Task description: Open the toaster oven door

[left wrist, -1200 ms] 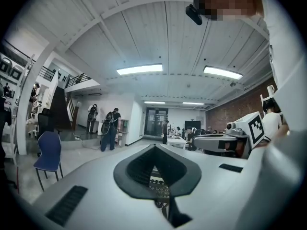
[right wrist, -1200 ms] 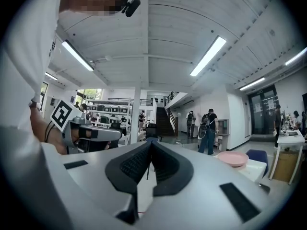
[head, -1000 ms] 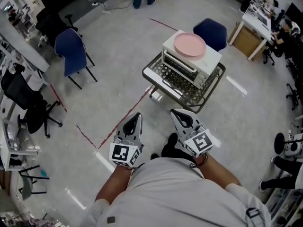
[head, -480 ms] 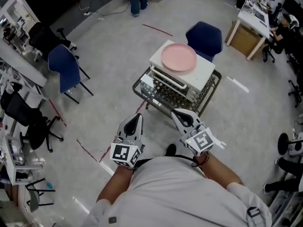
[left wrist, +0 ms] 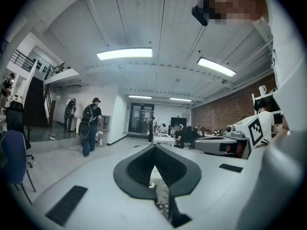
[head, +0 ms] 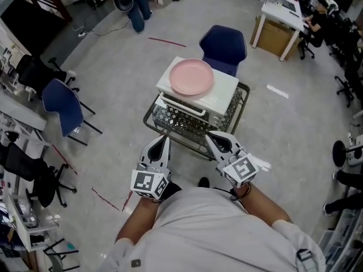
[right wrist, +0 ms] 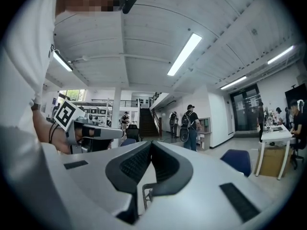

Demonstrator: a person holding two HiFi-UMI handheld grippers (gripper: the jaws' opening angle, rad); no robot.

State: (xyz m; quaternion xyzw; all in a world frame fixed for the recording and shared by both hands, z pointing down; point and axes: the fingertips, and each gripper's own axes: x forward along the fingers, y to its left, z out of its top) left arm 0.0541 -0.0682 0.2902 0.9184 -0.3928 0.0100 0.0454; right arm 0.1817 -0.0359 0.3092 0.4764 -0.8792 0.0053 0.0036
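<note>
A white toaster oven [head: 221,95] stands in a wire cart [head: 243,103] just ahead of me, its door closed, with a pink plate [head: 191,76] on its top. My left gripper [head: 161,144] is held before the cart's near left corner, shut and empty. My right gripper [head: 212,137] sits before the cart's near rim, also shut and empty. Neither touches the oven. In the left gripper view the closed jaws [left wrist: 154,152] point up over the room, with a sliver of the cart between them. The right gripper view shows shut jaws [right wrist: 150,146] and a bit of cart wire.
A blue chair [head: 223,45] stands behind the cart, another blue chair [head: 60,105] at left with black chairs beyond. A desk with a cardboard box [head: 274,35] is at the upper right. A person [head: 135,1] stands far back. Red tape lines mark the grey floor.
I have walked up to the cart: the toaster oven and plate have come nearer and shifted left in view. Both grippers keep their pose, shut.
</note>
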